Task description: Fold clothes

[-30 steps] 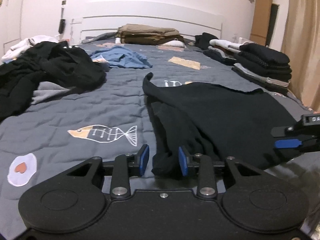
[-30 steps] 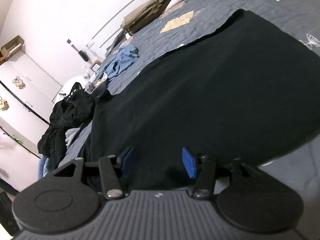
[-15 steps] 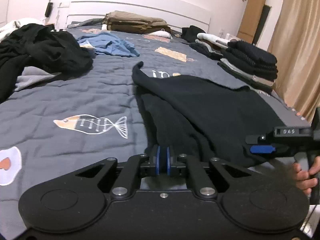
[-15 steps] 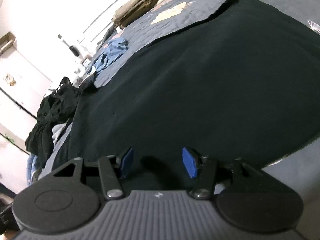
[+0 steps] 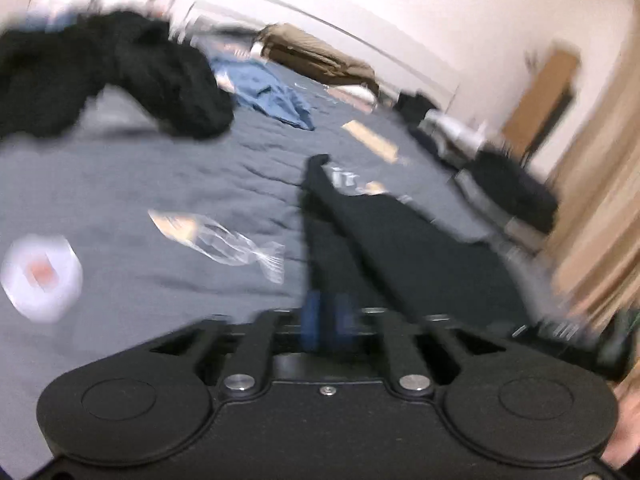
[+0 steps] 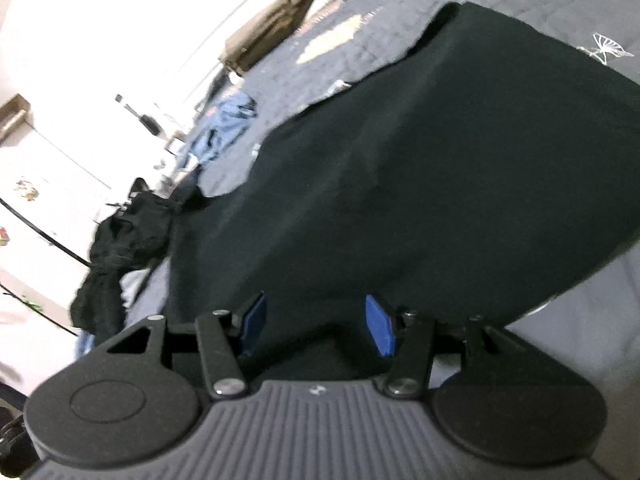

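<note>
Black top spread on the bed, its edge being taken up for a fold

The top (image 6: 420, 168) lies flat on the grey quilt (image 5: 120, 184), a matte, soft knit; one long strip of it (image 5: 384, 240) lies doubled along the top's left side. The left gripper (image 5: 326, 316) sits at the top's near left edge, its jaws opening; blur hides whether cloth is between the blue pads. The right gripper (image 6: 316, 324) hangs over the top's near hem, jaws about half open with dark cloth under the gap and nothing pinched. To fold cleanly, I judge both should pinch the hem at matching points, lift it together and keep the cloth taut. The quilt is stitched and printed; beyond the top lie a rumpled black heap (image 5: 120, 80) and a blue garment (image 5: 272, 100).
</note>
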A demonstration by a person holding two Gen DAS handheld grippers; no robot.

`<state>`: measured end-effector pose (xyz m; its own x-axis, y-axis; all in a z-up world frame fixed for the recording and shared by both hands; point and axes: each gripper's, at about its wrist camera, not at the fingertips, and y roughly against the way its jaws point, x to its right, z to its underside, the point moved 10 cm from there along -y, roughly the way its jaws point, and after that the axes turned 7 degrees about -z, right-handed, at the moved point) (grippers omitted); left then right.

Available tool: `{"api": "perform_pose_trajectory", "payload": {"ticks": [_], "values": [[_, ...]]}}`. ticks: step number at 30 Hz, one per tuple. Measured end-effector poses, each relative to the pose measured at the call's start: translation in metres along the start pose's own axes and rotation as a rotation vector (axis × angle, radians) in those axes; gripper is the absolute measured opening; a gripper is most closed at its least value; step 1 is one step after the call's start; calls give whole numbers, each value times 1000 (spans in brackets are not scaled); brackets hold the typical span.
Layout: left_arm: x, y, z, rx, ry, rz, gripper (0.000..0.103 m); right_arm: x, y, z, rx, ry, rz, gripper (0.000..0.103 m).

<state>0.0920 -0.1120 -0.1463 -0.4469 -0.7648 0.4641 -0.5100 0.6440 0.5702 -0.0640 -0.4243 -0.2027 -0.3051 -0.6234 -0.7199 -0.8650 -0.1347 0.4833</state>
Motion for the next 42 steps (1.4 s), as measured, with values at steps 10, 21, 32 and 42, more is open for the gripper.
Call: {"api": "perform_pose_trajectory", "payload": {"ticks": [10, 21, 32, 42], "values": [[7, -43, 48, -44, 408, 59, 61, -7, 5, 3, 18, 32, -19, 54], [-16, -84, 46, -22, 532, -20, 50, 19, -7, 9, 5, 46, 47, 55], [-34, -52, 18, 53, 530, -14, 8, 42, -9, 6, 70, 41, 90, 27], [-32, -51, 25, 13, 508, -21, 19, 49, -5, -2, 56, -22, 113, 15]]}}
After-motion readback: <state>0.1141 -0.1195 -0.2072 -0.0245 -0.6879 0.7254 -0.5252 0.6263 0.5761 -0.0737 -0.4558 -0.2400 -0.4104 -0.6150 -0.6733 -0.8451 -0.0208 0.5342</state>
